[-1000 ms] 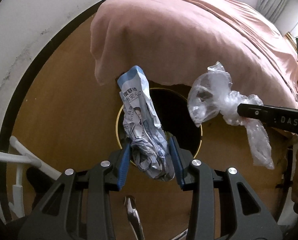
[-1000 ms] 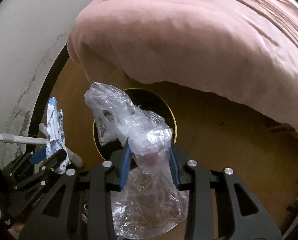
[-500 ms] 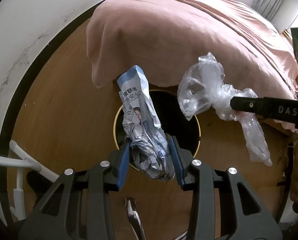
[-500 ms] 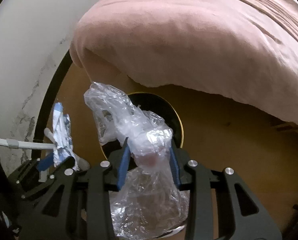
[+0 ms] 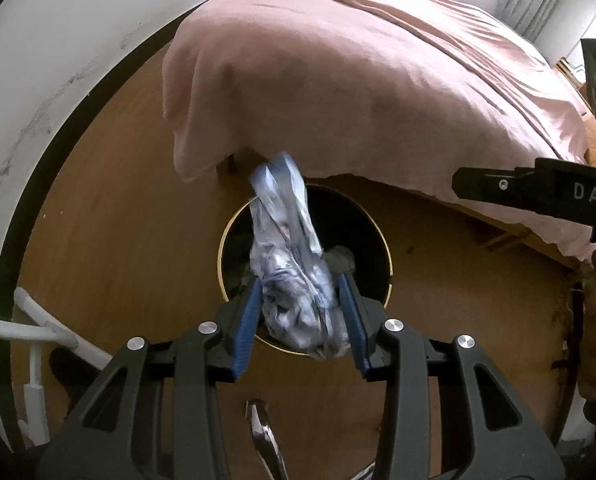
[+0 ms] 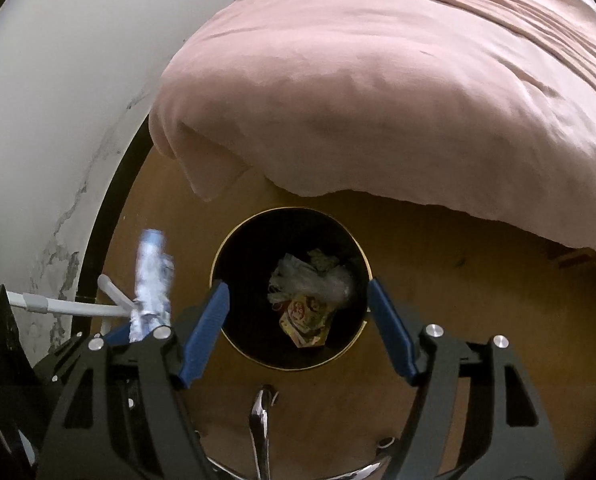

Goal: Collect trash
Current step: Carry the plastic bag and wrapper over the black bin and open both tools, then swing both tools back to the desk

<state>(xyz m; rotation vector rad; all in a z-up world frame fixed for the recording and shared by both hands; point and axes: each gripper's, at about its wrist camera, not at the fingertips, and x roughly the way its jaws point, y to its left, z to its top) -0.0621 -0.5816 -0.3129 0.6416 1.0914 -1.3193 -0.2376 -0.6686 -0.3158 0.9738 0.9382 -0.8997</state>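
A black round bin with a gold rim (image 5: 223,240) (image 6: 214,264) stands on the wooden floor by the bed. My left gripper (image 5: 300,318) sits above the bin's near edge; the crumpled blue-and-white wrapper (image 5: 290,264) is between its blue pads, motion-blurred, with small gaps at the sides. It also shows in the right wrist view (image 6: 151,280). My right gripper (image 6: 298,316) is open and empty above the bin. The clear plastic bag (image 6: 318,280) lies inside the bin on other trash.
A bed under a pink cover (image 5: 358,80) (image 6: 398,80) overhangs the bin's far side. A white wall with a black skirting (image 5: 38,80) runs on the left. A white rack's tubes (image 5: 38,332) stand at the lower left.
My right gripper has opened and the clear plastic bag has dropped into the bin. The left gripper's pads have spread a little and the wrapper is blurred, shifting between them.
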